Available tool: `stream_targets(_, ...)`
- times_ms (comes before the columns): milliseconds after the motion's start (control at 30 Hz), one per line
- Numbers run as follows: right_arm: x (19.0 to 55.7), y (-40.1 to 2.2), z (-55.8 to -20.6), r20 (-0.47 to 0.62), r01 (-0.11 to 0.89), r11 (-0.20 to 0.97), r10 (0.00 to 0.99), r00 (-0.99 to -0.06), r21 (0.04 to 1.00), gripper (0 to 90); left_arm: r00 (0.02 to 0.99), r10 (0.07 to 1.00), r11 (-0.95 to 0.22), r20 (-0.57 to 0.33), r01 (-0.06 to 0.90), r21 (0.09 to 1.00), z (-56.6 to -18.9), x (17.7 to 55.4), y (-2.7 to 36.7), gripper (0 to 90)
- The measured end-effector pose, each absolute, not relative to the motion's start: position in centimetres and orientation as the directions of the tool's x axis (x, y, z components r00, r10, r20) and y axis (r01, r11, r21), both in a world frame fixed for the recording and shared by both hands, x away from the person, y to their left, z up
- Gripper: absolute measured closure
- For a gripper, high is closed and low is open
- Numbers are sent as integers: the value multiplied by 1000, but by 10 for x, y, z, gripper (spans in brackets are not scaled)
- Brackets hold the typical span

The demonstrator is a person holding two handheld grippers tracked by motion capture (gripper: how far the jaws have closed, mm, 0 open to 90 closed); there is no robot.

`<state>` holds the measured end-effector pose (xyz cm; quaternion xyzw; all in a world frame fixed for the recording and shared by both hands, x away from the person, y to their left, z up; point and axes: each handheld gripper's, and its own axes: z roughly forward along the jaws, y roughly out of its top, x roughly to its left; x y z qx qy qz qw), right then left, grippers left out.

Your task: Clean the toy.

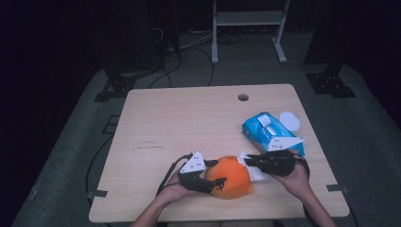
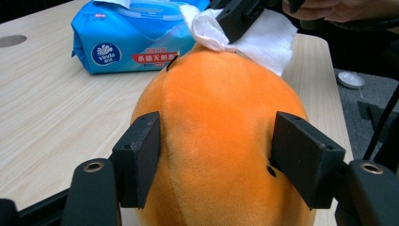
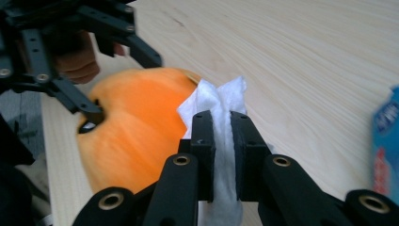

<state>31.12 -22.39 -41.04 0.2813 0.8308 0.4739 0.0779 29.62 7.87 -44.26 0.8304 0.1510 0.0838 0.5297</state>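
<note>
Orange plush [image 2: 221, 141], behind it "Vinda" wipes pack [image 2: 127, 42]

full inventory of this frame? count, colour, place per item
plush toy: 1, orange, near table edge, between the jaws of the left gripper
wet wipe: 1, white, clamped in the right gripper, touching the plush toy
wipes pack: 1, blue, right side of table
lid: 1, white, round, beside the wipes pack
table: 1, light wood, round hole near far edge
left gripper: 1, black, shut on the plush toy
right gripper: 1, black, shut on the wet wipe
</note>
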Motion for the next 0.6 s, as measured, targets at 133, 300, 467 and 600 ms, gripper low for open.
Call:
stream_targets(133, 312, -226, -410, 139, 399, 387, 550, -823, 831, 801, 940, 341, -397, -18, 162, 903, -443, 296, 79, 336)
stream_targets(300, 306, -215, -405, 123, 373, 402, 524, -843, 836, 801, 940, 341, -397, -20, 163, 903, -443, 296, 79, 334)
stream_targets(467, 312, -223, -409, 140, 396, 392, 540, -830, 830, 801, 939, 344, -395, -22, 166, 904, -443, 296, 79, 334)
stream_targets(600, 316, -233, -412, 130, 415, 391, 579, -805, 822, 801, 939, 342, -397, -21, 165, 903, -443, 297, 79, 334)
